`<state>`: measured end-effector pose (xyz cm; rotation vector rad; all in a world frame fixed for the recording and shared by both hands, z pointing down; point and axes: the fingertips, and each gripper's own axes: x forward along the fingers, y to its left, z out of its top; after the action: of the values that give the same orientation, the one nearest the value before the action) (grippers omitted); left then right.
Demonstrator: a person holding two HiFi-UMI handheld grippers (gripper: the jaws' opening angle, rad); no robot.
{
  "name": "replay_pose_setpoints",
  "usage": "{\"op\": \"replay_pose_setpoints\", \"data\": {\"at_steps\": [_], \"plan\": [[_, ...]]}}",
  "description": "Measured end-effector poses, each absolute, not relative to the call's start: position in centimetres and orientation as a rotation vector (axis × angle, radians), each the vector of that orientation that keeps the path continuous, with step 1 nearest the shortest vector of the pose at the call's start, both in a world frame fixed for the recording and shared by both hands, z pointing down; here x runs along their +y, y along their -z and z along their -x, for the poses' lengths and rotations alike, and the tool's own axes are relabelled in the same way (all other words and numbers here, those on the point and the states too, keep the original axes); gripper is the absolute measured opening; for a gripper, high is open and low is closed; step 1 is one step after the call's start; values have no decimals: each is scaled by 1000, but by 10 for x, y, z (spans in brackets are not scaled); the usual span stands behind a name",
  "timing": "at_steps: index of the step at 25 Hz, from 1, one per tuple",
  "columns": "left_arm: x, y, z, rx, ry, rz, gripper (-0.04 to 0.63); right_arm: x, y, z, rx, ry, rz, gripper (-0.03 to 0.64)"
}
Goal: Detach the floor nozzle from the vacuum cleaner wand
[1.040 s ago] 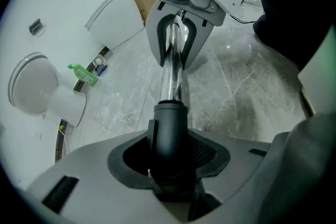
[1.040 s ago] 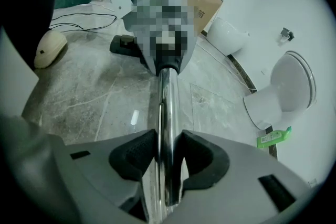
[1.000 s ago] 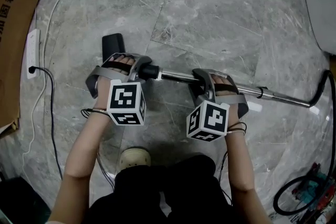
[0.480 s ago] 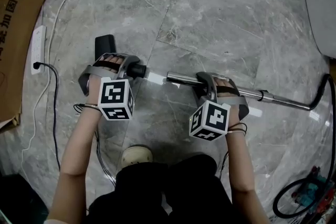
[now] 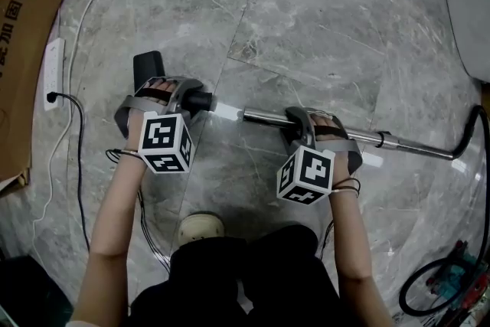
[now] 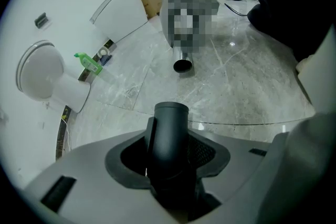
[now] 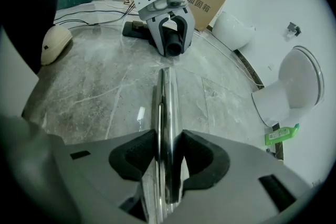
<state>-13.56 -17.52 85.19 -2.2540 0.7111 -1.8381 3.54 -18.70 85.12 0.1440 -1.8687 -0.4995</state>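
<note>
The left gripper (image 5: 187, 98) is clamped on the black neck (image 6: 169, 128) of the floor nozzle (image 5: 148, 63). The pads press both sides of the tube, and the neck's open end projects past the jaw tips. The right gripper (image 5: 300, 125) is clamped on the chrome wand (image 7: 166, 107), jaws narrow, pads tight against the metal. The nozzle is off the wand: the wand's open end (image 6: 182, 65) lies straight ahead of the left jaws. It stands apart from the neck, with bare marble floor (image 5: 321, 27) in the gap. Floor on the far side of both tools is open. In the head view the left gripper and hand cover most of the nozzle head; only its far edge shows. In the left gripper view the lower part of the neck disappears between the pads. Behind the right gripper, the wand meets a black hose (image 5: 465, 147) that the frame edge cuts off. Outboard of the left gripper lie a power strip (image 5: 53, 73), a black cable (image 5: 78, 165) and a cardboard box (image 5: 19, 42). A shoe (image 5: 197, 229) rests between the two forearms. A toilet (image 7: 294, 86) and a green bottle (image 7: 281, 135) stand by the wall, well clear.
</note>
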Motion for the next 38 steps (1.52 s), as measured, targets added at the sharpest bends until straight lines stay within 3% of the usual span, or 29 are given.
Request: {"op": "replay_pose_setpoints", "data": {"at_steps": [5, 8, 16, 21, 27, 31, 33, 35, 38], "plan": [[-172, -852, 134, 694, 1830, 2303, 184, -187, -851, -36, -1883, 487, -131, 160], [-166, -846, 124, 644, 1796, 2470, 256, -184, -847, -35, -1907, 472, -112, 161], [-152, -811, 91, 560, 1611, 2702, 270, -175, -820, -35, -2003, 378, -61, 179], [-140, -776, 77, 691, 1294, 2964, 270, -162, -792, -30, -2199, 207, -70, 179], [-153, -722, 81, 1162, 640, 3147, 268, -166, -750, -25, -2490, -49, -218, 178], [-157, -707, 80, 1351, 387, 3108, 264, -178, -720, -26, -2686, -330, -411, 176], [-159, -701, 78, 1469, 251, 3066, 200, -186, -709, -30, -2778, -587, -540, 150], [-158, -697, 72, 1559, 118, 3045, 119, -193, -697, -37, -2870, -888, -666, 59], [-151, -697, 58, 1610, 7, 3049, 11, -195, -689, -45, -2938, -1111, -776, 20]]}}
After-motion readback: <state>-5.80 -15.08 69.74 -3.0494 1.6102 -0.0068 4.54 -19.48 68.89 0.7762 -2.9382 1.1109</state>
